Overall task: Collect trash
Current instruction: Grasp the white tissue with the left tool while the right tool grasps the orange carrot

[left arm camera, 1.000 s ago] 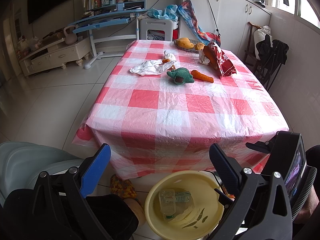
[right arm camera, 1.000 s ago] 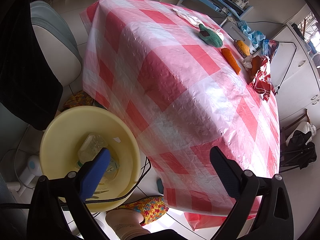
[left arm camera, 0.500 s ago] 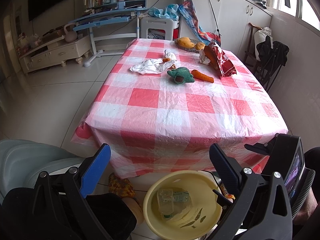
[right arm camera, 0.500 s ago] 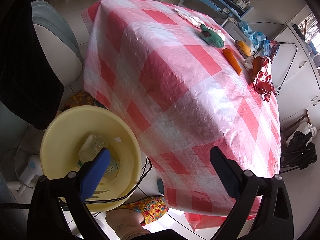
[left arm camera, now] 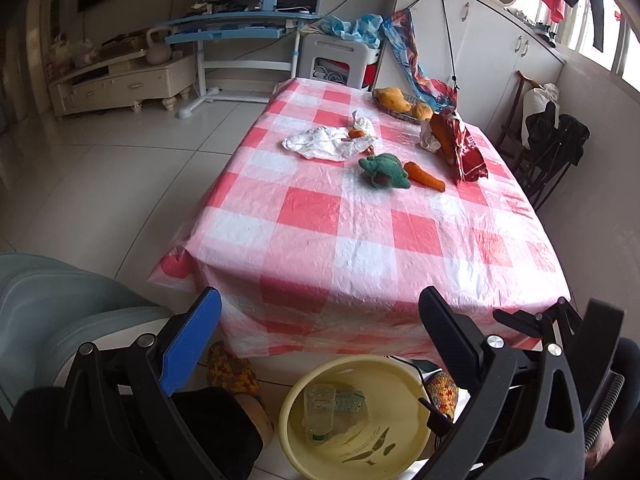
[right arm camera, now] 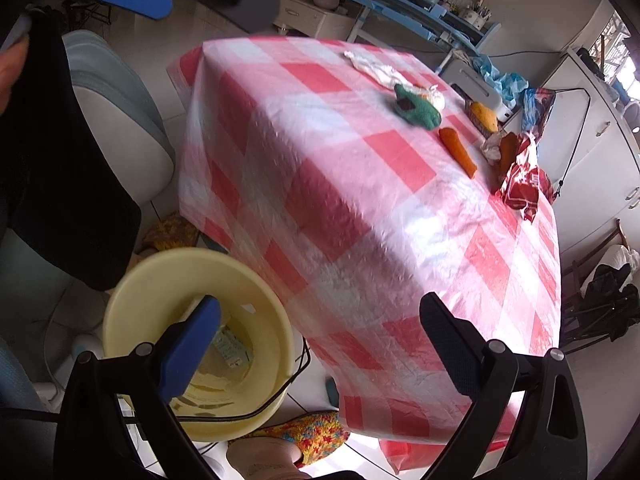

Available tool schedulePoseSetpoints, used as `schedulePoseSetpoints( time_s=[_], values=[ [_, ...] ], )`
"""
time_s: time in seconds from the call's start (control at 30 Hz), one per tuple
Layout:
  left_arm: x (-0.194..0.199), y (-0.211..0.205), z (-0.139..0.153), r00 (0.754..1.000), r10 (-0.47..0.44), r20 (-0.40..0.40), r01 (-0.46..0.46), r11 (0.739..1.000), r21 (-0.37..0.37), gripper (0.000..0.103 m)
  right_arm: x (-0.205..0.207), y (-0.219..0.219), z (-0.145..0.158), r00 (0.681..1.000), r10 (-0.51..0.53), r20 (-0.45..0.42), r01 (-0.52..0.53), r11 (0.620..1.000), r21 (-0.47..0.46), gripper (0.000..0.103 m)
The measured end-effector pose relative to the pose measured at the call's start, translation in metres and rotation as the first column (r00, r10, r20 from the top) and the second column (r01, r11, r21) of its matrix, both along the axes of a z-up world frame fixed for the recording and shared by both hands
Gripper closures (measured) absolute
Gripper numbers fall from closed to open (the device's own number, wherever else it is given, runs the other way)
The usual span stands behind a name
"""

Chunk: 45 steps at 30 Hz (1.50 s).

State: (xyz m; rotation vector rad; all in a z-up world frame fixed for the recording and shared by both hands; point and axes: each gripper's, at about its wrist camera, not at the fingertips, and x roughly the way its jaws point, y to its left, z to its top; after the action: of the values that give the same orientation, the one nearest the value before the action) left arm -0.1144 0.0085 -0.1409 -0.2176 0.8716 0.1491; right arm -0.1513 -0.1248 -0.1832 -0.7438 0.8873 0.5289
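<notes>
A yellow basin [left arm camera: 356,412] [right arm camera: 192,336] stands on the floor below the table's near edge, with a clear plastic bottle [left arm camera: 320,404] and wrappers in it. On the red-checked table [left arm camera: 360,232] [right arm camera: 360,216] lie crumpled white paper [left arm camera: 324,144] [right arm camera: 376,68], a green plush toy [left arm camera: 386,170] [right arm camera: 416,106], an orange plush carrot [left arm camera: 426,176] [right arm camera: 458,152] and a red snack bag [left arm camera: 460,148] [right arm camera: 522,184]. My left gripper [left arm camera: 320,328] hangs open above the basin. My right gripper [right arm camera: 320,328] is also open and empty, beside the basin.
A bowl of yellow fruit [left arm camera: 400,102] sits at the table's far end. A grey chair with a dark garment [right arm camera: 60,152] stands left of the basin. A person's feet in knitted slippers [right arm camera: 296,436] rest under the table. A dark chair [left arm camera: 552,148] stands at the right.
The right gripper has lifted and tilted toward the table, so the basin sits lower left in its view. The left view has drawn back slightly.
</notes>
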Motion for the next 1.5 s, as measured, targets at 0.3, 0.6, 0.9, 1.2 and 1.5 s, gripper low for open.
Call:
schedulePoseSetpoints(
  time_s=[0.3,0.6,0.9,1.2,1.5],
  values=[
    [0.035,0.005,0.009,0.999,0.008,-0.035,-0.008,1.000,0.000,0.007,0.038,-0.006,0.030,1.000,-0.006,-0.008,0.007,0.994,0.107,0.008],
    [0.096,-0.010,0.011,0.994,-0.076,-0.081,0.073,0.997,-0.040,0.008,0.112,-0.025,0.043,0.998,-0.040,-0.053,0.050,0.978,0.204,0.008],
    [0.157,0.011,0.009,0.992,-0.033,-0.124,0.041,0.997,0.065,0.008,0.163,-0.017,0.038,0.997,-0.009,-0.076,0.028,0.966,0.258,0.009],
    [0.195,-0.015,-0.020,0.959,-0.134,-0.251,0.188,0.960,0.207,0.017,0.199,-0.010,0.019,0.993,-0.014,-0.117,0.041,0.971,0.237,0.028],
    [0.214,-0.013,-0.025,0.945,-0.186,-0.270,0.219,0.971,0.096,0.081,0.215,-0.016,0.009,0.985,-0.054,-0.163,0.092,0.968,0.235,0.048]
  ],
)
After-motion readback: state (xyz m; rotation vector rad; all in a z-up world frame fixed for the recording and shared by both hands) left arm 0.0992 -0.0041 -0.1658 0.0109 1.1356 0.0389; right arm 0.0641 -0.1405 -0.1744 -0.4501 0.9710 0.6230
